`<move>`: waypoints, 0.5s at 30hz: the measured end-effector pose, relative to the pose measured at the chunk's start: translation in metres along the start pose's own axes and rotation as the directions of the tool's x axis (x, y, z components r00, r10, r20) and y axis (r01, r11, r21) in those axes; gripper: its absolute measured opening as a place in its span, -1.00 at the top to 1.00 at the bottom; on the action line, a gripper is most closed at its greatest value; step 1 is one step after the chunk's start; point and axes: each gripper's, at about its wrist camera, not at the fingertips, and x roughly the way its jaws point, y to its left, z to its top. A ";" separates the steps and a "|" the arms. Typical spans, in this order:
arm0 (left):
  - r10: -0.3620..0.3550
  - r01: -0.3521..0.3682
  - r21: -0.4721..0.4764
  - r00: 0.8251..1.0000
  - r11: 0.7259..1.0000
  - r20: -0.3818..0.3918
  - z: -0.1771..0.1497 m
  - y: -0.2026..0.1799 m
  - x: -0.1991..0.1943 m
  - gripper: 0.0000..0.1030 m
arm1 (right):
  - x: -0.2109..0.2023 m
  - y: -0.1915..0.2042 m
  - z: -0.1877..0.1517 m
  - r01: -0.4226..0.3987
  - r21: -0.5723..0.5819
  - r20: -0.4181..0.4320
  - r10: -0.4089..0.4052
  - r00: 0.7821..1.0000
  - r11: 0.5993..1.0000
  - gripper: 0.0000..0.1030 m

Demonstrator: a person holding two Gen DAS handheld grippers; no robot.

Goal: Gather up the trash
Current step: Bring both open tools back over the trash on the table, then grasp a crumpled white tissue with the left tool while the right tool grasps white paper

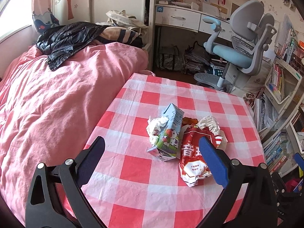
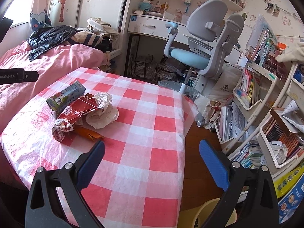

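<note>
Pink bed, checked table, grey-blue chair, crowded bookshelves, bright window

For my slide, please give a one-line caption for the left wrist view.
Open left gripper above a red-checked tablecloth, facing a blue-green milk carton, red snack wrapper and crumpled white paper.

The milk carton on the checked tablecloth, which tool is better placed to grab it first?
Probably the left. The left tool is open with the milk carton lying straight ahead between its fingers. The right tool faces bare tablecloth, with the carton far off to its left.
</note>
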 end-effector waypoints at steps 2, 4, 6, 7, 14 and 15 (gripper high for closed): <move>0.021 -0.021 -0.014 1.000 1.000 -0.007 0.001 0.009 0.003 -0.86 | 0.000 0.000 0.000 -0.004 0.000 -0.001 0.004 1.000 1.000 -0.85; 0.047 -0.047 -0.027 0.999 0.999 -0.022 0.002 0.020 0.007 -0.86 | 0.000 0.000 0.000 -0.008 0.002 -0.001 0.008 1.000 1.000 -0.85; 0.061 -0.063 -0.050 0.997 0.997 -0.041 0.003 0.032 0.012 -0.86 | 0.000 0.000 0.000 -0.014 0.004 0.001 0.014 1.000 1.000 -0.85; 0.062 -0.065 -0.065 0.997 0.996 -0.048 0.003 0.038 0.015 -0.86 | 0.000 -0.001 0.000 -0.017 0.005 0.002 0.017 1.000 1.000 -0.85; 0.006 -0.026 -0.173 0.994 0.985 -0.112 0.017 0.074 0.057 -0.85 | -0.003 0.004 0.002 -0.066 0.014 0.012 0.066 0.998 0.998 -0.85; -0.012 -0.011 -0.185 0.993 0.983 -0.121 0.020 0.075 0.065 -0.84 | -0.003 0.005 0.002 -0.078 0.012 0.014 0.077 0.997 0.997 -0.85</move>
